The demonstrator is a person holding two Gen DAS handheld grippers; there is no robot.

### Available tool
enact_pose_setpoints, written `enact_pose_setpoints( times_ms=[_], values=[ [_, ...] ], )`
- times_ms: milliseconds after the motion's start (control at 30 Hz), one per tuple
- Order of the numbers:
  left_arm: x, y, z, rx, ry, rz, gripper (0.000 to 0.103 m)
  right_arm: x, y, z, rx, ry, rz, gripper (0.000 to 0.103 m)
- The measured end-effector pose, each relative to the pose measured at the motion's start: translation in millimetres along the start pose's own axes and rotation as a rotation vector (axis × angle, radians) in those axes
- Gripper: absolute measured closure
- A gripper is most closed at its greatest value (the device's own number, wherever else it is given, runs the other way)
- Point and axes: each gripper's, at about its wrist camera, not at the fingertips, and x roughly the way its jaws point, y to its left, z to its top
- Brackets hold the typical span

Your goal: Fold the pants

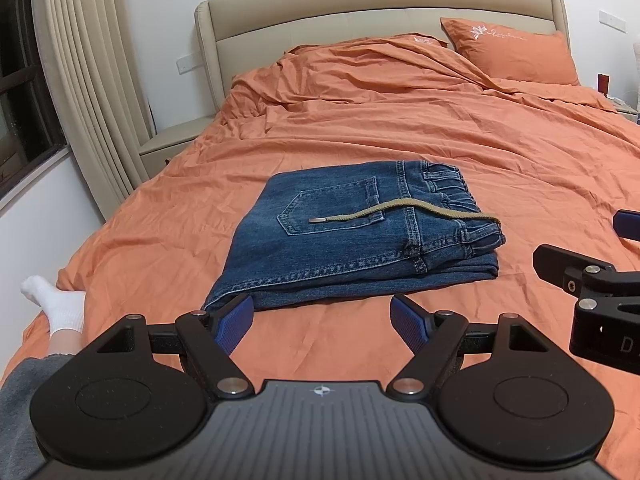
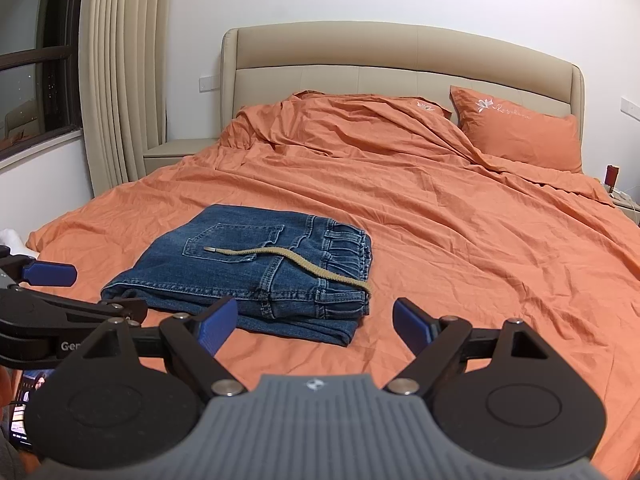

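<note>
Both grippers hang with fingers spread wide, holding nothing: left gripper point(image 1: 322, 316) just short of the jeans' point(image 1: 352, 232) near edge, right gripper point(image 2: 314, 320) beside them at about 5 o'clock. The jeans sit folded in a thick stack on the orange bedspread point(image 2: 460, 240), waistband at 3 o'clock. Denim's heavy and stiffish, so I'd pinch all layers at the edge. That loose drawstring point(image 1: 400, 210) on top will probably slide off.
</note>
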Motion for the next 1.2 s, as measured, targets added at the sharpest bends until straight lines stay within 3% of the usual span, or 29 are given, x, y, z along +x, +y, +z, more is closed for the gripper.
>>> enact_pose_setpoints(
  times_ms=[1200],
  values=[
    [-4.0,-1.0,2.8,0.011,-0.028,-0.01,0.013,-5.9,-0.8,0.9,-0.002,-0.009,0.002,0.022]
  ],
)
